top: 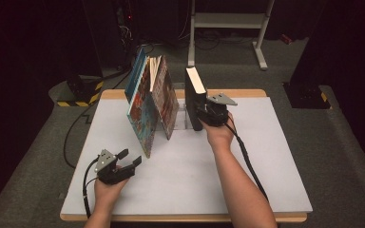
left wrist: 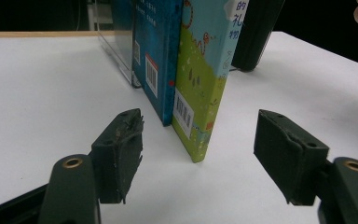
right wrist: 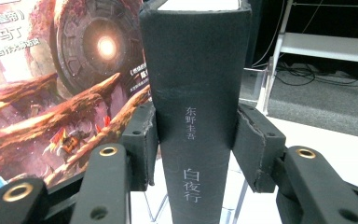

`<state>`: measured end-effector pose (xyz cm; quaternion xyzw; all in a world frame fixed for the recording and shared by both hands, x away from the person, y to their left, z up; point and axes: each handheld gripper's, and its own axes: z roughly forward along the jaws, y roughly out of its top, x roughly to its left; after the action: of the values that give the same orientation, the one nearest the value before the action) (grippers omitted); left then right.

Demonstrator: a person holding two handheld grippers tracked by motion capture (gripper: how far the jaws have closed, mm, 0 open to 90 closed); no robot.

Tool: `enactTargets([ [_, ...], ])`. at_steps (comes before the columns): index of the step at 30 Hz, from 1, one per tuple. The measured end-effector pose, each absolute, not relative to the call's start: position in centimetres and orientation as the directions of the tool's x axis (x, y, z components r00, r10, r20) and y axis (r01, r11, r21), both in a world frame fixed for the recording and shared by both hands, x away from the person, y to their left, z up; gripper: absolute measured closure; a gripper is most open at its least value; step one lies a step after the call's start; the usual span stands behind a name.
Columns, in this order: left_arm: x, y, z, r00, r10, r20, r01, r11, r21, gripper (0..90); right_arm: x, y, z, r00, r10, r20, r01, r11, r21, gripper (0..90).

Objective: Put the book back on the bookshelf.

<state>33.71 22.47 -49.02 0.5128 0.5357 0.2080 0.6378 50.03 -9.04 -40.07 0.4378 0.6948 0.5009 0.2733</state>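
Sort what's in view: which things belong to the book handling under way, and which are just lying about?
Part of the job:
- black book, upright, spine clamped by the right hand-held gripper
- leaning picture books
- clear bookend
- left hand-held gripper, open, resting on the table

Lying about:
- white frame on the floor
- floor cables

The left gripper (top: pixel 129 159) rests low at the near left, held by the left hand (top: pixel 105 187), its jaws wide apart with nothing between them. The right arm reaches far forward. The right gripper (top: pixel 203 113) points away, and its jaws press both sides of a black book (right wrist: pixel 198 116).
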Motion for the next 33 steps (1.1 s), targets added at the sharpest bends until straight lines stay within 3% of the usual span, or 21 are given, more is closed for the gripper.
enactTargets([
  [33, 33.8, 22.4, -49.1, 0.347, 0.82, -0.455, 0.287, 0.369, 0.884, 32.5, 50.0, -7.0, -39.9, -0.434, 0.893, 0.121, 0.373, 0.056, 0.926, 49.3],
])
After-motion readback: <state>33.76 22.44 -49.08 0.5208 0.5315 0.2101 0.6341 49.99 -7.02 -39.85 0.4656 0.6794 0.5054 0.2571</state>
